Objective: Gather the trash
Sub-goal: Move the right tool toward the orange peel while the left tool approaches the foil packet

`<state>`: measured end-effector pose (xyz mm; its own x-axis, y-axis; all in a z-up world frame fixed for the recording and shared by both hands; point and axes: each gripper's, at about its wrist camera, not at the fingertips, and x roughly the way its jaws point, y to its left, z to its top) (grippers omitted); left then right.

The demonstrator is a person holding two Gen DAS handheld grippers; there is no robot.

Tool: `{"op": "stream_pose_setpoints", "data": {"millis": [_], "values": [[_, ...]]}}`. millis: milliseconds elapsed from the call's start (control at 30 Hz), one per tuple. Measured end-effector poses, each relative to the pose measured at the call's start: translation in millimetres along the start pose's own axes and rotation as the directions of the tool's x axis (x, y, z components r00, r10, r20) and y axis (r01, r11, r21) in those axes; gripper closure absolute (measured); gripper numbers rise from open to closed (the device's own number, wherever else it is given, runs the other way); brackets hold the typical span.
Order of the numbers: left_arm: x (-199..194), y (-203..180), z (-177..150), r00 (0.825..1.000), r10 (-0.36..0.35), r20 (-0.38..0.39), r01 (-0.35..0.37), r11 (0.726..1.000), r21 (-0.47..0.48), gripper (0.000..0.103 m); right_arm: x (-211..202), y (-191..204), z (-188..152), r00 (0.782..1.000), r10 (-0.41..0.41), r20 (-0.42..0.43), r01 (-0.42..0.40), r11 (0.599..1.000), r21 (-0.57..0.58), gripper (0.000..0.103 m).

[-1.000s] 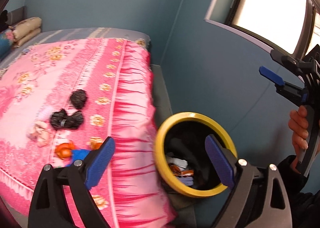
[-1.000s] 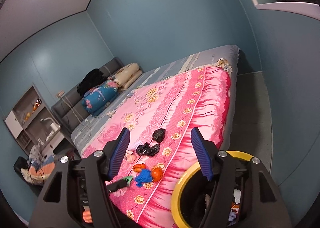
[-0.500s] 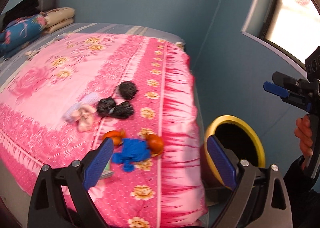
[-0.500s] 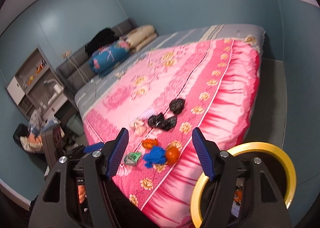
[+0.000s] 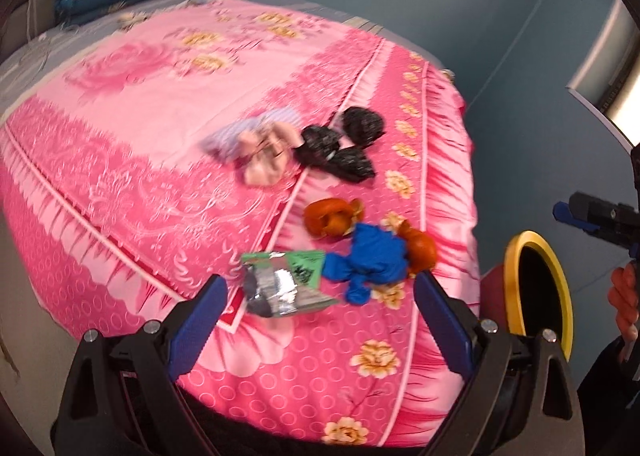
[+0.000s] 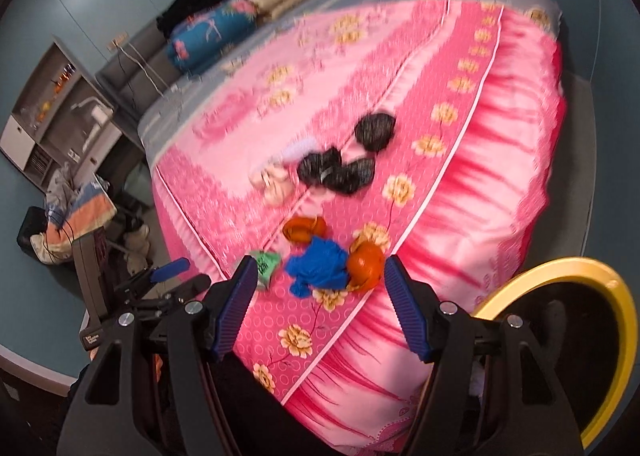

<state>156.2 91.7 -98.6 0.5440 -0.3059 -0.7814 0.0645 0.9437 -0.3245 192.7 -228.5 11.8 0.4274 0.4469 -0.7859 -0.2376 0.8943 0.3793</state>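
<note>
Blue pads of the left gripper point(image 5: 320, 320) stand wide apart and hold nothing, above the near edge of the pink bedspread point(image 5: 132, 160). The right gripper point(image 6: 320, 304) is also wide and holds nothing. Just beyond lie a green and silver wrapper point(image 5: 286, 284), a blue crumpled piece point(image 5: 370, 266) and orange peels point(image 5: 332, 216). Farther on the bed are a pale pink cloth point(image 5: 262, 150) and black bags point(image 5: 340, 148). The yellow-rimmed trash bin point(image 6: 560, 344) stands on the floor beside the bed.
</note>
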Motion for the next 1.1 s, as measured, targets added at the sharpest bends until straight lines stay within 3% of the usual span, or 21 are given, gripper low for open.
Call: {"op": "stream_pose_setpoints", "data": {"millis": [367,700,933,1100], "values": [[41,38,-6,0.998,-0.001,-0.057,-0.006,0.993,-0.119,0.013,109,-6,-6,0.977,-0.008,-0.214,0.024,0.997,0.075,0.042],[71,36,-9,0.994,-0.012,-0.112,-0.002,0.992,-0.125,0.017,147,-37,-2,0.961,-0.077,-0.267,0.135,0.969,0.206,0.046],[86,32,-11,0.989,-0.028,-0.144,0.011,0.993,-0.117,0.029,167,-47,-1,0.947,-0.091,-0.307,0.165,0.96,0.226,0.052],[92,24,-11,0.987,-0.039,-0.153,0.027,0.996,-0.08,0.039,171,-48,-2,0.952,-0.071,-0.299,0.15,0.957,0.249,0.054]]}}
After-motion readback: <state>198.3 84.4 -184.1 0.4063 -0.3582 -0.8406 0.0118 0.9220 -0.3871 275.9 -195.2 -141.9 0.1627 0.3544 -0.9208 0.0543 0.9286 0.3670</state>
